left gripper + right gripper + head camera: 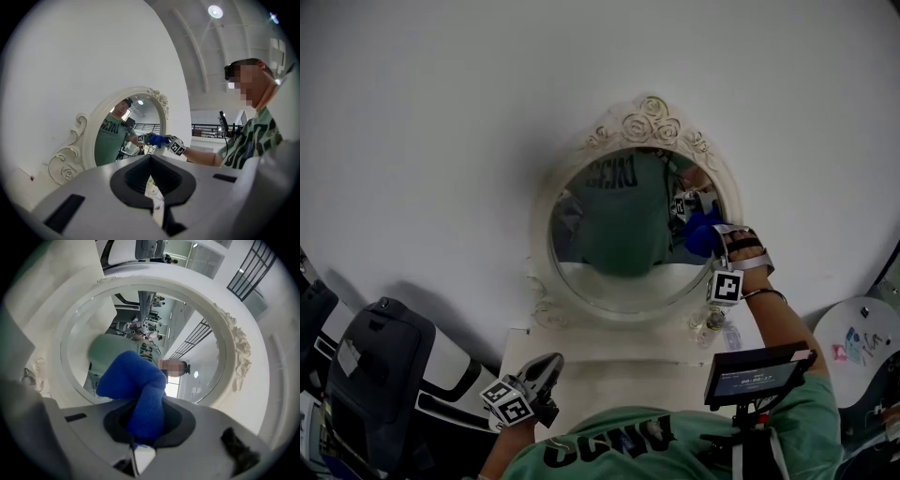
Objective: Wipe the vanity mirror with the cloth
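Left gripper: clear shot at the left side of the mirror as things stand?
Probably yes. The left gripper sits low in front of the mirror, with nothing between them in its own view. The right gripper and cloth occupy only the mirror's right edge.

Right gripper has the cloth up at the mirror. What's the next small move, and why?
Probably a sweep to the left across the glass. The right gripper is shut on the blue cloth, which sits at the right edge of the vanity mirror, so most of the glass lies to its left. The left gripper hangs low, shut and empty.
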Motion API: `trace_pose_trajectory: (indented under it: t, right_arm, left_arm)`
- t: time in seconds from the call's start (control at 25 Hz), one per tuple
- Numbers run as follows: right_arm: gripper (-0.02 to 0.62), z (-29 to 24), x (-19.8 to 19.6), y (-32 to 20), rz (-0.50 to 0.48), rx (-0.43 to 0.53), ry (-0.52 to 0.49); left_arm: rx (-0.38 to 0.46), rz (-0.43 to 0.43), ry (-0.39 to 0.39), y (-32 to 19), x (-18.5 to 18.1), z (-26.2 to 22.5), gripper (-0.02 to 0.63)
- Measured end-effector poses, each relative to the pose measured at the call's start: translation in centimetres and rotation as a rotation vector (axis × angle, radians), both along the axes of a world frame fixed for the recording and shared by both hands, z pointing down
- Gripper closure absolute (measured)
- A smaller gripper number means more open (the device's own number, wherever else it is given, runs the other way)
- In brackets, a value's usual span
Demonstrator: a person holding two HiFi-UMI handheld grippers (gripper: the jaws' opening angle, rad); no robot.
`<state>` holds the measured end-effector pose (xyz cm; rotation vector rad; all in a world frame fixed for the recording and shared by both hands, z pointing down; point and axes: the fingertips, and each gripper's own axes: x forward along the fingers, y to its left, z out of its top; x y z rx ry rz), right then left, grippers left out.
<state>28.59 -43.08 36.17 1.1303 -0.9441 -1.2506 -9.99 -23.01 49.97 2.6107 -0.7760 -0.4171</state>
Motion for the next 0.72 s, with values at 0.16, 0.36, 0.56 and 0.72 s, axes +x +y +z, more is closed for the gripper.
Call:
trace_pose_trajectory:
  t: [0.16,0.36,0.56,0.72]
  right_arm:
    - [0.545,0.5,-6.7,-0.2,-0.128,-0.008,0.0]
    - [0.545,0.4,-19.8,-1.7,-0.353,-0.005,0.011]
    - [0.545,0.1,-32.3,-2.5,-0.539,0.001,0.031]
    - [0.545,1.1,-38.7,-3.2,-0.612,-0.029,0.047]
  left_arm:
    - [-0.009,-0.056,0.003,0.7,-2.3,0.3,0.606]
    - [-0.019,-0.135,0.008,2.3,-5.5,0.7,0.606]
    - [-0.033,-0.241,0.014,4.0,-10.0,1.1,0.606]
    - [-0.037,-0.317,0.019,5.4,-13.1,1.3,0.606]
